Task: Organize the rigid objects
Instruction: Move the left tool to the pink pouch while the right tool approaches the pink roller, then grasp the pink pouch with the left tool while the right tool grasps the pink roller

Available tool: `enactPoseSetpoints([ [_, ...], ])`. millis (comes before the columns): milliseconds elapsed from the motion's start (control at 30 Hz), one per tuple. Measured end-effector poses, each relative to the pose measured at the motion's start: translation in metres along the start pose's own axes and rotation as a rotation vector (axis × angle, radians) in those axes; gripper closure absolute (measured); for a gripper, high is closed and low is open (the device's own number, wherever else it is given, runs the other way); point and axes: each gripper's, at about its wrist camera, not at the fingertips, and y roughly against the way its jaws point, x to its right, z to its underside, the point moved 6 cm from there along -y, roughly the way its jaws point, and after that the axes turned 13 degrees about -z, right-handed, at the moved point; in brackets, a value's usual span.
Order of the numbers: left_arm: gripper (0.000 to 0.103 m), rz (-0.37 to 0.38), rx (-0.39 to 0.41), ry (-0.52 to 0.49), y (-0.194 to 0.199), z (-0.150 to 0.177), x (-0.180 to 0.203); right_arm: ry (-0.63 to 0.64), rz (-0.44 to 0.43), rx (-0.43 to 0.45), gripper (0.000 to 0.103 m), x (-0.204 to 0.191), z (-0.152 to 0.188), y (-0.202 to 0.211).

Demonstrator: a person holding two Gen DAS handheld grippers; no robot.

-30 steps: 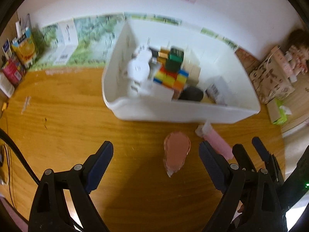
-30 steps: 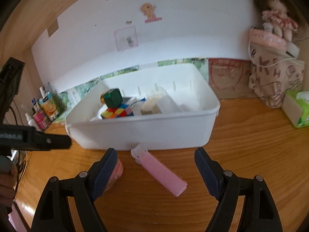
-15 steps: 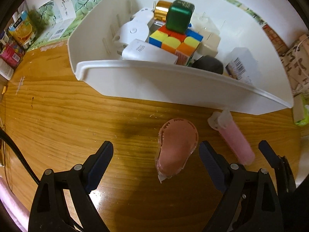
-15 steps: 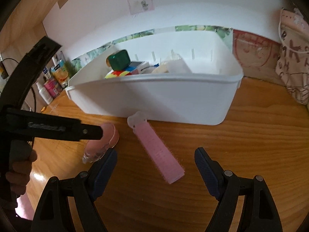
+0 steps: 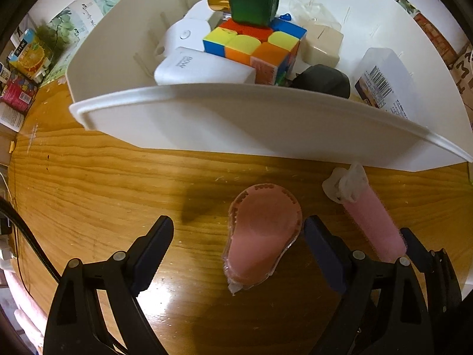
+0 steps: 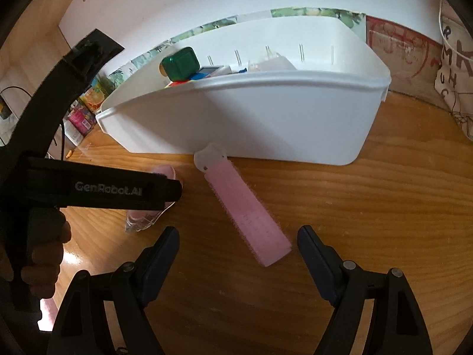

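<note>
A glossy pink oval packet (image 5: 261, 233) lies on the wooden table (image 5: 103, 183) between the spread fingers of the left gripper (image 5: 236, 242), nearer its right finger, ungrasped. In the right wrist view that gripper's black body hides most of the packet. The right gripper (image 6: 238, 251), fingers apart and empty, flanks the near end of a fuzzy pink strip (image 6: 248, 210) whose translucent tab meets a white plastic bin (image 6: 266, 112).

Both grippers hang low over the wooden table (image 5: 97, 183), jaws spread wide: the left gripper (image 5: 238, 247) and, just beside it, the right gripper (image 6: 238, 251).
</note>
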Motion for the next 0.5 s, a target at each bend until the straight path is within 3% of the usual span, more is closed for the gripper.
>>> enactPoseSetpoints([
  [133, 0.014, -0.011, -0.002, -0.005, -0.002, -0.002, 0.006, 0.024, 0.010, -0.006, 0.029, 0.000, 0.000, -0.001],
  [333, 0.029, 0.000, 0.003, -0.005, -0.003, -0.010, 0.014, 0.087, 0.043, -0.019, 0.045, -0.001, 0.001, -0.002],
  [500, 0.049, 0.017, 0.016, 0.000, 0.002, -0.013, 0.023, 0.109, 0.067, -0.025, 0.056, 0.001, 0.000, -0.002],
])
